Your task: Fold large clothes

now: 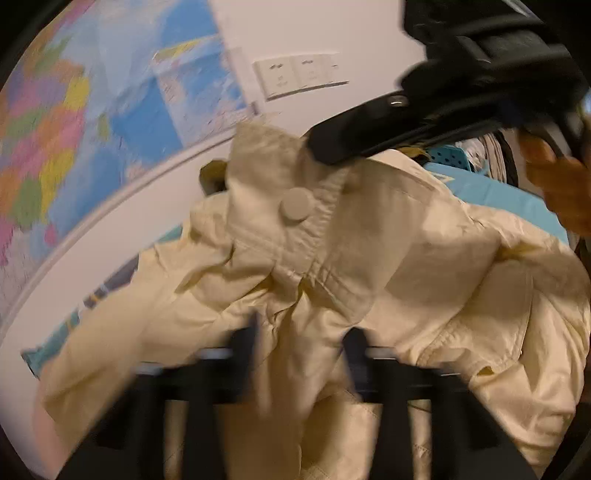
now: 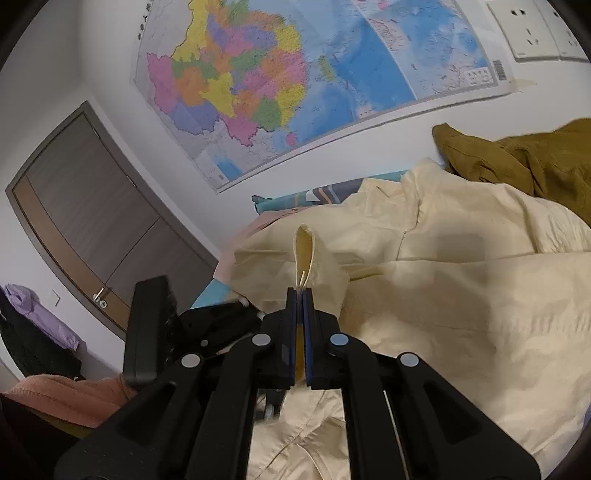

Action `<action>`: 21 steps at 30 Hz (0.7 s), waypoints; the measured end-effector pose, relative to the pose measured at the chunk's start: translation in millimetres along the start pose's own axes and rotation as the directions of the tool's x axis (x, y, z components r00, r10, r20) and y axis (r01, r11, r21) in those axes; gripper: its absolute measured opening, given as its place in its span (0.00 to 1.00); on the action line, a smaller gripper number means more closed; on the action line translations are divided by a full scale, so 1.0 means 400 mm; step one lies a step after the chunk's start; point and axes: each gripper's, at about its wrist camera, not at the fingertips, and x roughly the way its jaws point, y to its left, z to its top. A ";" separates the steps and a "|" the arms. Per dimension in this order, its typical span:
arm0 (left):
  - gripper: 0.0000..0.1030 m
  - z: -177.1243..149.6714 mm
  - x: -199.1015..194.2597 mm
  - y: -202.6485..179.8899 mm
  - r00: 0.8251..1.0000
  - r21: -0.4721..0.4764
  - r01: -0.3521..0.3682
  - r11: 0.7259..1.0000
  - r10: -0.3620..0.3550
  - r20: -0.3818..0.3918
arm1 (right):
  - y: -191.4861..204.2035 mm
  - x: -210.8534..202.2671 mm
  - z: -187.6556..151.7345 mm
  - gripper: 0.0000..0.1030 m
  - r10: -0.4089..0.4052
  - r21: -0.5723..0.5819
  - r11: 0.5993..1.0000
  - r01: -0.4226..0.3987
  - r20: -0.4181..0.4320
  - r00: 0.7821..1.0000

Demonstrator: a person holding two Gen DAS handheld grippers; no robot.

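- Cream jacket (image 2: 461,295) lies crumpled on a bed with a teal cover (image 1: 491,192); the jacket is the landmark for everything here.
- Right gripper (image 2: 300,295) is clamped tight on a narrow loop of the cream jacket's fabric, which stands up just past its blue pads (image 2: 308,325).
- Left gripper (image 1: 301,343) is blurred; the fingers (image 1: 245,347) sit on either side of a bunched fold of the jacket. By the look of it the fabric is pinched between them, though the blur hides the pads.
- Jacket's round button (image 1: 295,204) faces up on a stitched band above the left gripper.
- In the left wrist view the right gripper reaches in above the jacket, a hand (image 1: 565,184) behind it.
- Mustard garment (image 2: 524,162) lies just behind the jacket, touching it.
- Wall map (image 2: 295,81) hangs above the jacket; wall sockets (image 2: 532,29) to the map's right.
- Door (image 2: 85,214) well left of the jacket.
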 end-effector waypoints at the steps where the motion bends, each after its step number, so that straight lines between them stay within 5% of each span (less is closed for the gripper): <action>1: 0.03 0.000 -0.004 0.016 1.000 -0.034 0.012 0.999 -0.012 -0.001 | 0.006 0.007 0.004 0.04 -0.021 -0.004 1.000 0.021 0.002 1.000; 2: 0.03 0.000 -0.018 0.041 1.000 -0.072 0.003 0.997 -0.001 0.022 | 0.004 0.006 0.002 0.12 -0.035 0.002 0.999 0.035 0.012 0.999; 5: 0.02 0.005 -0.070 0.125 0.997 -0.191 -0.011 0.982 0.026 0.078 | -0.024 0.000 -0.004 0.57 -0.067 0.044 0.997 0.065 0.056 0.996; 9: 0.02 0.016 -0.163 0.257 0.982 -0.357 -0.029 0.934 0.093 0.163 | -0.019 0.075 -0.028 0.62 -0.194 -0.062 0.979 0.192 -0.033 0.980; 11: 0.02 0.019 -0.213 0.316 0.971 -0.423 -0.034 0.905 0.131 0.201 | 0.009 0.152 -0.055 0.75 -0.248 -0.156 0.961 0.229 -0.113 0.962; 14: 0.02 0.006 -0.295 0.400 0.951 -0.506 -0.035 0.862 0.184 0.248 | 0.077 0.285 -0.098 0.77 -0.339 -0.357 0.898 0.259 -0.182 0.923; 17: 0.02 -0.019 -0.359 0.463 0.931 -0.559 -0.096 0.824 0.273 0.243 | 0.117 0.397 -0.126 0.75 -0.436 -0.513 0.808 0.291 -0.188 0.880; 19: 0.02 -0.039 -0.379 0.492 0.927 -0.583 -0.104 0.806 0.290 0.236 | 0.114 0.447 -0.132 0.48 -0.458 -0.541 0.792 0.283 -0.221 0.861; 20: 0.02 -0.048 -0.388 0.507 0.926 -0.597 -0.100 0.796 0.294 0.236 | 0.108 0.461 -0.127 0.25 -0.429 -0.521 0.816 0.251 -0.254 0.867; 21: 0.02 -0.066 -0.403 0.525 0.924 -0.611 -0.096 0.786 0.298 0.238 | 0.110 0.462 -0.116 0.13 -0.422 -0.514 0.820 0.252 -0.245 0.873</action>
